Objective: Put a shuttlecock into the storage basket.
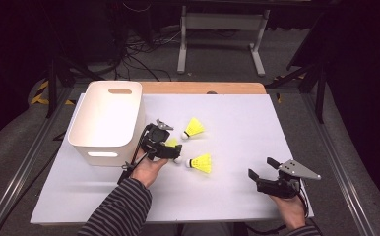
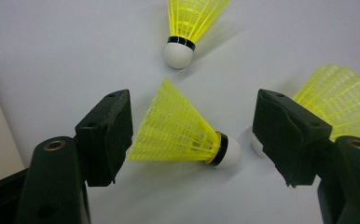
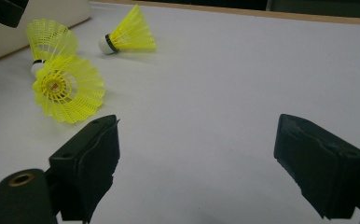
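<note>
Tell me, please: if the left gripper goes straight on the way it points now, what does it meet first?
Probably the yellow shuttlecock lying on its side between the open jaws of the left gripper. Past it lies another shuttlecock, though depth is hard to judge.

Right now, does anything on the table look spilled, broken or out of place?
Nothing stands out. Three yellow shuttlecocks lie on their sides, intact, beside the upright white bin. The left gripper stands open around one of them.

bin (image 1: 107, 118) at table's (image 1: 237, 196) left, three shuttlecocks (image 1: 201, 163) right of it
</note>
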`<state>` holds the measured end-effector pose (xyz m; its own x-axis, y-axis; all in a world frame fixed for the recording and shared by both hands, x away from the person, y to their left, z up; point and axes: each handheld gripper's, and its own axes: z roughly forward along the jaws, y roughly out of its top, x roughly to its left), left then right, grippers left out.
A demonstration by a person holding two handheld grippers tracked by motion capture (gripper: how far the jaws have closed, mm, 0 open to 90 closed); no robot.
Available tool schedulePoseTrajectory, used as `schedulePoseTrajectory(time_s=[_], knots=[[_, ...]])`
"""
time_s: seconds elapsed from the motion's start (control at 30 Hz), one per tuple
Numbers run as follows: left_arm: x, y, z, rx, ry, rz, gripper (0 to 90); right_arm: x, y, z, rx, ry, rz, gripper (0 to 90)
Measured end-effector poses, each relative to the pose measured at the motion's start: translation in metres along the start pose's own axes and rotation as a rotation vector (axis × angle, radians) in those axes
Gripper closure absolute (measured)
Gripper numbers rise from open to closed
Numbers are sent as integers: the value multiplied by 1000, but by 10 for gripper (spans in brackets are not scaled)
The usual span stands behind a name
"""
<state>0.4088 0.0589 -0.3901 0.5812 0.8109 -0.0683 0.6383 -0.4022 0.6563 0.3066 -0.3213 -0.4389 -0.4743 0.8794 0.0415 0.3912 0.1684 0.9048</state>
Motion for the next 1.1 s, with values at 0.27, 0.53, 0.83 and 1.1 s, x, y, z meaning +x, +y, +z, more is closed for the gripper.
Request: schedulePoseTrajectory(time_s=[0.27,0.53,0.83,1.1], knots=[[7,4,6,30,7,-11,297,1,0,0,6,1,-1,144],[11,6,14,61,4,-34,300,1,0,1,6,3,-6,145],[11,9,22,93,-10,-53,314,1,0,1,8,5,-6,145],[11,8,25,130,-10,-52,330,1,0,1,10,7,-7,145]])
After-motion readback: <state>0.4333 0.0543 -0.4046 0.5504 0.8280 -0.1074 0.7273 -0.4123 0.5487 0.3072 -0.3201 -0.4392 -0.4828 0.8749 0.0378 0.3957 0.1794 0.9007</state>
